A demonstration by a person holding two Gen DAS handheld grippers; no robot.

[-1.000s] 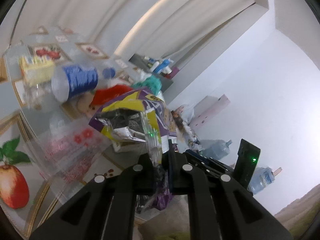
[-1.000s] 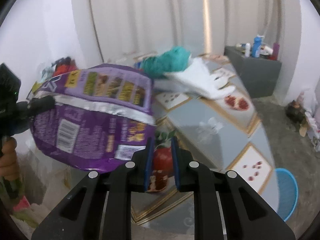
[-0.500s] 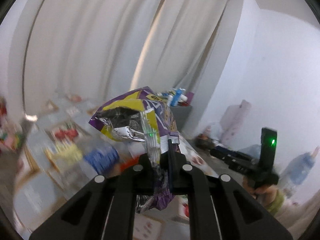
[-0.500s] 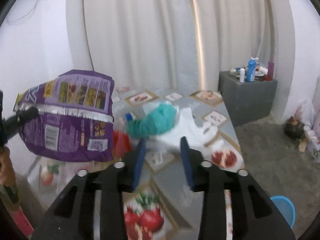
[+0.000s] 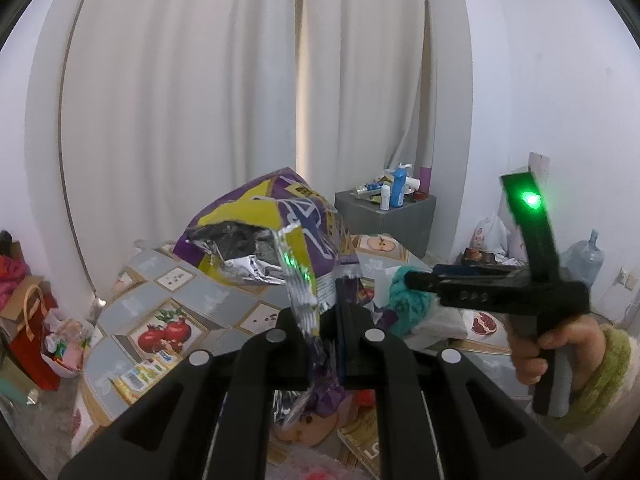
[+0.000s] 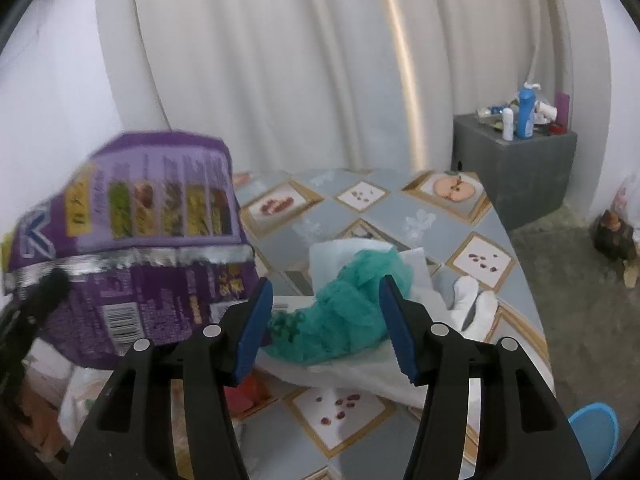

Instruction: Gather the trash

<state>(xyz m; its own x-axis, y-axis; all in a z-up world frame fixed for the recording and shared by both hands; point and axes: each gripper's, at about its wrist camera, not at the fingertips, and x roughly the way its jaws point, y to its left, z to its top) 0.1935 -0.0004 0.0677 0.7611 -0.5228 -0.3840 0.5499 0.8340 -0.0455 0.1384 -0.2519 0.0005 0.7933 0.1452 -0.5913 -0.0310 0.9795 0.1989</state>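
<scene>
My left gripper [image 5: 334, 300] is shut on an opened purple and yellow snack bag [image 5: 272, 224], held up above the table with its foil mouth gaping. The same bag [image 6: 132, 240] hangs at the left of the right wrist view. My right gripper [image 6: 326, 320] has its jaws opening, with nothing pressed between the blue pads [image 6: 254, 332]; it hovers over a teal netted wad [image 6: 348, 312] lying on white tissue [image 6: 360, 376]. In the left wrist view the right gripper [image 5: 416, 280] reaches in from the right, held by a hand in a green sleeve [image 5: 600, 364].
The table [image 6: 416, 216] has a grey cloth printed with fruit pictures. A white glove [image 6: 476, 304] lies right of the tissue, something red [image 6: 244, 396] left of it. A grey cabinet [image 6: 516, 164] with bottles stands behind. Bags [image 5: 32, 344] sit on the floor at left, a blue stool [image 6: 596, 428] at right.
The left gripper rolled upright and rose with the bag. The right gripper's jaws went from nearly shut to wide apart and moved over the teal wad.
</scene>
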